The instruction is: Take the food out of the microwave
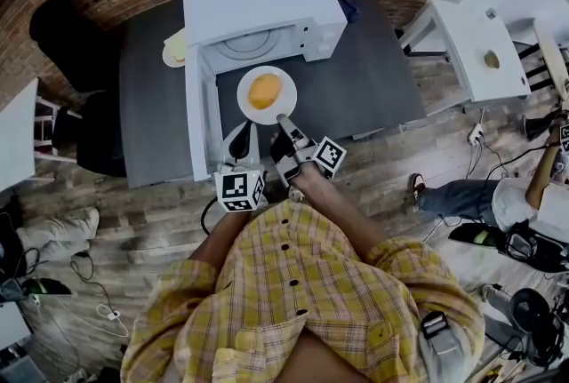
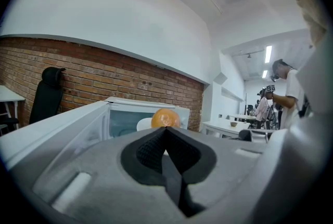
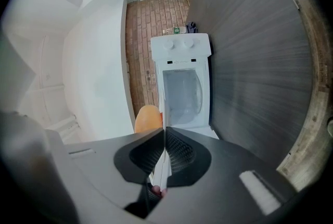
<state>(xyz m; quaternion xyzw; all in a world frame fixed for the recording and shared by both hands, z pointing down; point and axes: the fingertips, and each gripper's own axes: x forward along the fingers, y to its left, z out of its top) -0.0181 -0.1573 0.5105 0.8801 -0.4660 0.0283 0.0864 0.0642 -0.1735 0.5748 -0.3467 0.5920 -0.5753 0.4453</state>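
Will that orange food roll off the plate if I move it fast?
Likely: the orange food looks round and lies loose on the shallow white plate, so a tilt could roll it. The right gripper pinches only the near rim, so the far side may dip. The plate itself looks stiff.

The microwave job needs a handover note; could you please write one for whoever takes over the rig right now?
Right hand-held gripper: shut on the near rim of the plate.
Left hand-held gripper: shut, empty, held back near the body.
Things: the food sits on the plate, just in front of the microwave; its door stands open on the left.
Done: plate and food are out of the cavity.
Left: set the plate on the table, which it seems not to rest on yet, then release it.
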